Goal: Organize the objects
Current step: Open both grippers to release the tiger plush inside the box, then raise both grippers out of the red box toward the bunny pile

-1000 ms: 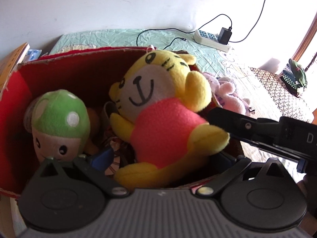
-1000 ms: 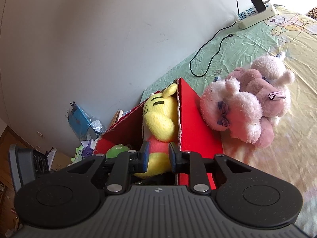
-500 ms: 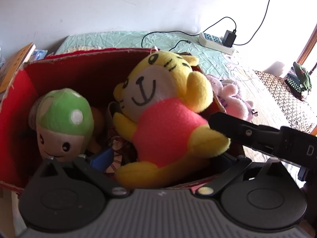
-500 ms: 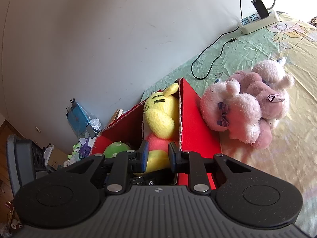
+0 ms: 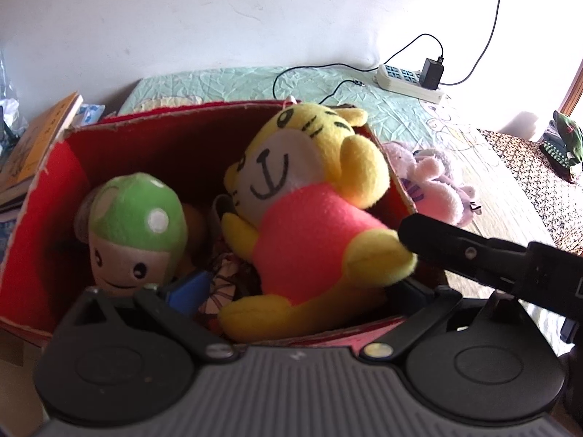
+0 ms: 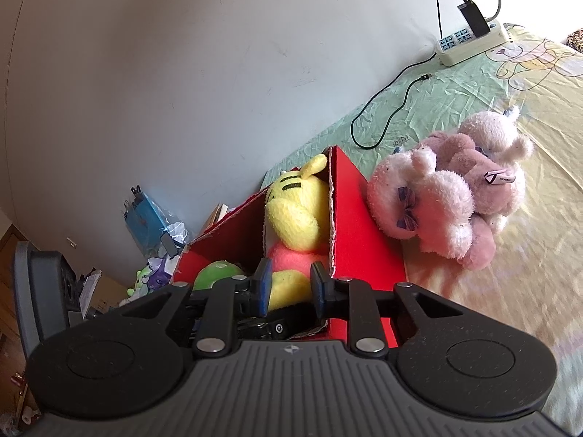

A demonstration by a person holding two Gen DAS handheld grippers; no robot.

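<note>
Yellow tiger plush (image 5: 309, 215) sits in the red cardboard box (image 5: 40, 225), leaning against the box's right wall, head up near the rim, one foot sticking toward the near right corner. Yellow body, pink-red shirt, white muzzle with black drawn smile, black stripes on forehead; no readable tag on it

Right gripper (image 6: 289, 286) comes in from the box's near right side; its blue-padded fingers (image 6: 263, 287) straddle the plush's yellow foot, jaws opening, pads look barely off the fabric, so no firm grip. In the left wrist view the same gripper's black finger meets the foot at (image 5: 408, 240)

Left gripper (image 5: 291, 295) hovers over the near edge of the box, fingers spread wide either side of the plush's legs, nothing pinched; one blue pad (image 5: 189, 289) is just below the green mushroom plush (image 5: 135, 225), which sits left of the tiger in the same box

Outside the box on the bedsheet (image 6: 455, 87): pink plush pile (image 6: 452, 196) just beside the right wall, small label on it too small to read. Power strip (image 6: 472, 42) with black charger against the wall. Books (image 5: 32, 145) left of the box, spine text illegible
</note>
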